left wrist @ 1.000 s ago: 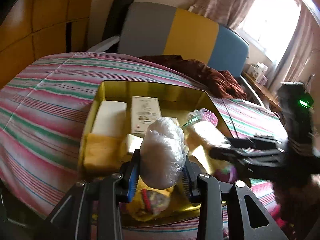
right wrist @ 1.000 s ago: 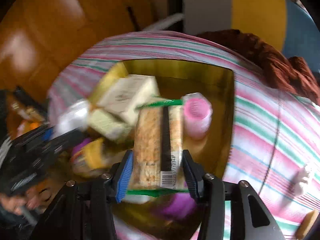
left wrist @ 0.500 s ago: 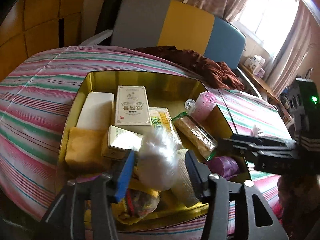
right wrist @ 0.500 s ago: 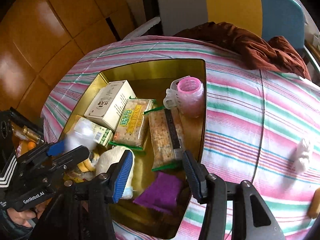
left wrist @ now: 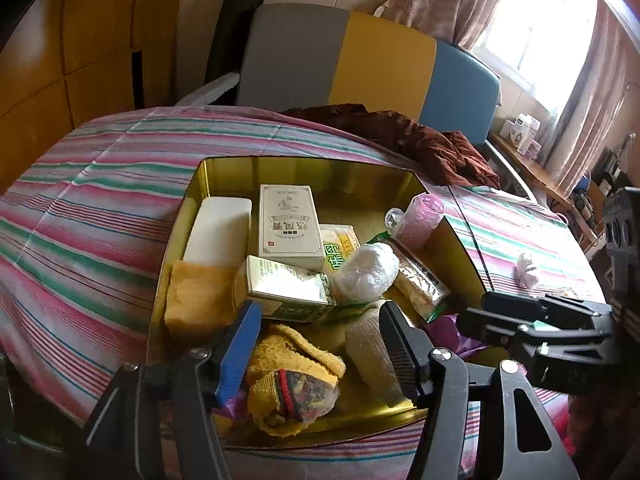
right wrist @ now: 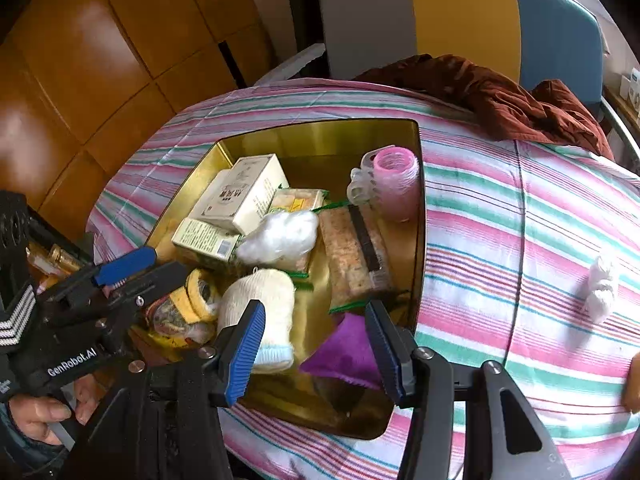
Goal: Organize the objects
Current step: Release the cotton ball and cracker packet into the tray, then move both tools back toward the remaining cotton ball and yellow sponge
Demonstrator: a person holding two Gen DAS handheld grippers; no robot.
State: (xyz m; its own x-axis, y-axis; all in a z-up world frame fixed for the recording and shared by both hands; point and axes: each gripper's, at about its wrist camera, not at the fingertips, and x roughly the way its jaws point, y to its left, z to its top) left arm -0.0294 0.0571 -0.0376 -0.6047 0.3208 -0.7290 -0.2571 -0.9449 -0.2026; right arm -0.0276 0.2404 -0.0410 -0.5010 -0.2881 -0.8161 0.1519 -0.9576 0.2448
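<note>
Both grippers wide open and empty over the gold tin (left wrist: 224, 168); risk: plastic-wrapped white bundle (left wrist: 366, 270), just ahead of the left gripper (left wrist: 320, 344) jaws, perches loosely atop the cracker packs (right wrist: 352, 256) and could roll if the right gripper (right wrist: 314, 350) bumps them.

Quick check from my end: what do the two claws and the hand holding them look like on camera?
Both claws are matte black frames with silver screws and ribbed finger pads. The left claw has one blue pad and one black pad; the right claw has blue pads on both fingers. The left claw's body reads "GenRobot.AI" in white, with white chevron stripes. A bare hand grips its handle; no cables show.
</note>
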